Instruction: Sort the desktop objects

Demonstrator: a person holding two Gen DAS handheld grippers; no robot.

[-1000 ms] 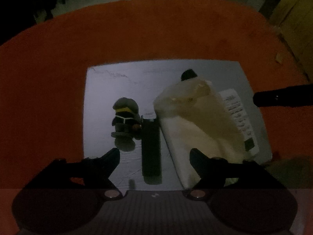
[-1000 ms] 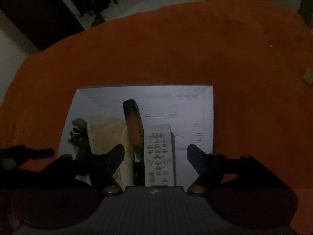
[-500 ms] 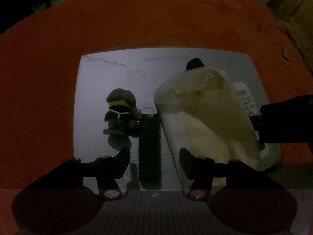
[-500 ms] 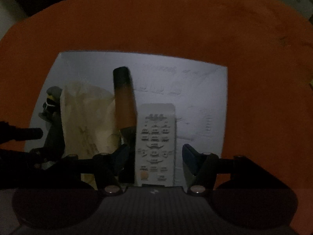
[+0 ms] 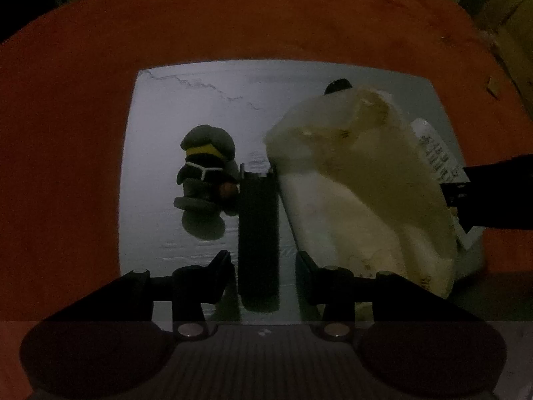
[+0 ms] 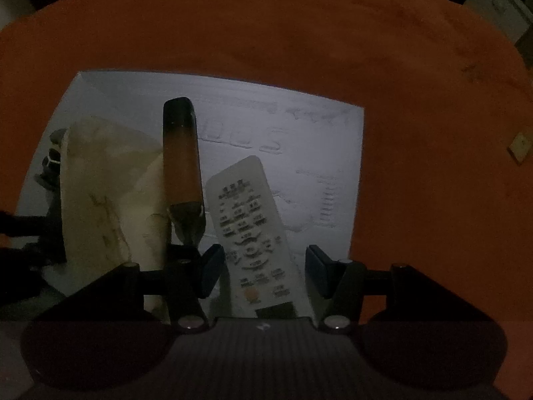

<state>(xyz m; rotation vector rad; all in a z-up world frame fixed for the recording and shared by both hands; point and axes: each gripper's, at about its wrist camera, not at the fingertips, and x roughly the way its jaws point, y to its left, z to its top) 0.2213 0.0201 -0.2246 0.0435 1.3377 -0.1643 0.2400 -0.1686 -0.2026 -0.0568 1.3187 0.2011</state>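
Note:
A grey mat (image 5: 186,106) lies on the orange table and holds the objects. In the left wrist view, a slim black bar (image 5: 258,233) lies lengthwise between the fingers of my left gripper (image 5: 263,266), which is open with a small gap on each side. A dark toy figure (image 5: 206,173) stands just left of the bar, and a cream plastic bag (image 5: 359,183) lies right of it. In the right wrist view, a white remote (image 6: 253,226) lies slightly tilted between the fingers of my open right gripper (image 6: 265,266). An orange tube with a black cap (image 6: 181,160) lies left of the remote.
The orange table (image 6: 433,133) surrounds the mat (image 6: 316,140) on all sides. A small tan scrap (image 6: 518,145) lies on it at the far right. The bag (image 6: 106,193) crowds the tube's left side. My right gripper's dark body (image 5: 493,193) covers the remote's near end.
Both grippers have moved forward and down toward the mat. The left fingers have narrowed around the black bar. The remote now sits between the right fingers and looks tilted.

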